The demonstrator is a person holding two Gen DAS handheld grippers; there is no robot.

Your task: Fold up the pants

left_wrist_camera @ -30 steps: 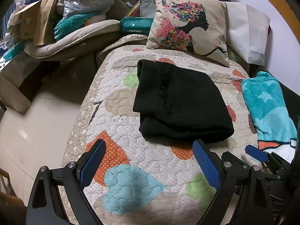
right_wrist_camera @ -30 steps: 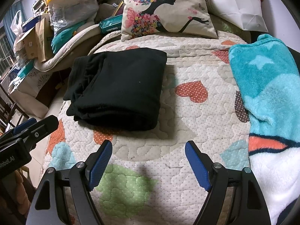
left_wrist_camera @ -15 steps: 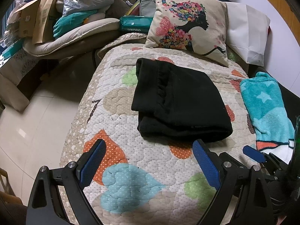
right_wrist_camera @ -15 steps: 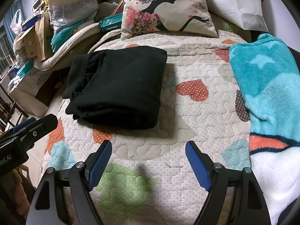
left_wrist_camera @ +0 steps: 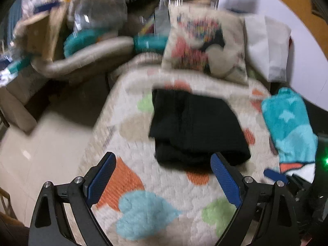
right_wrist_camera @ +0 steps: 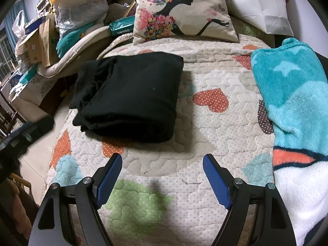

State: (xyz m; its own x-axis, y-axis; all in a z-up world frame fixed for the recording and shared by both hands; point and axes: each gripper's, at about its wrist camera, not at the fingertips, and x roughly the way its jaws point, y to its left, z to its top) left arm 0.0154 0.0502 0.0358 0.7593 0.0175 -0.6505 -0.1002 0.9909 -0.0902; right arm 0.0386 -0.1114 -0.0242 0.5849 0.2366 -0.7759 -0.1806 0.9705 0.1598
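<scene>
The black pants (right_wrist_camera: 131,96) lie folded into a thick rectangle on the heart-patterned quilt (right_wrist_camera: 205,135). They also show in the blurred left wrist view (left_wrist_camera: 194,127). My left gripper (left_wrist_camera: 163,164) is open and empty, held above the quilt just in front of the pants' near edge. My right gripper (right_wrist_camera: 163,164) is open and empty, also short of the pants' near edge and a little to their right. The left gripper appears blurred at the left edge of the right wrist view (right_wrist_camera: 26,133).
A teal fleece blanket (right_wrist_camera: 291,106) lies on the quilt's right side. A printed cushion (right_wrist_camera: 182,10) and a white bag (right_wrist_camera: 260,4) stand behind the pants. Piled bags, boxes and bedding (right_wrist_camera: 61,26) fill the left. The quilt's left edge drops to tiled floor (left_wrist_camera: 41,147).
The left wrist view has gone blurred and tilted upward, so the left gripper is moving. The right gripper and the pants have barely shifted.
</scene>
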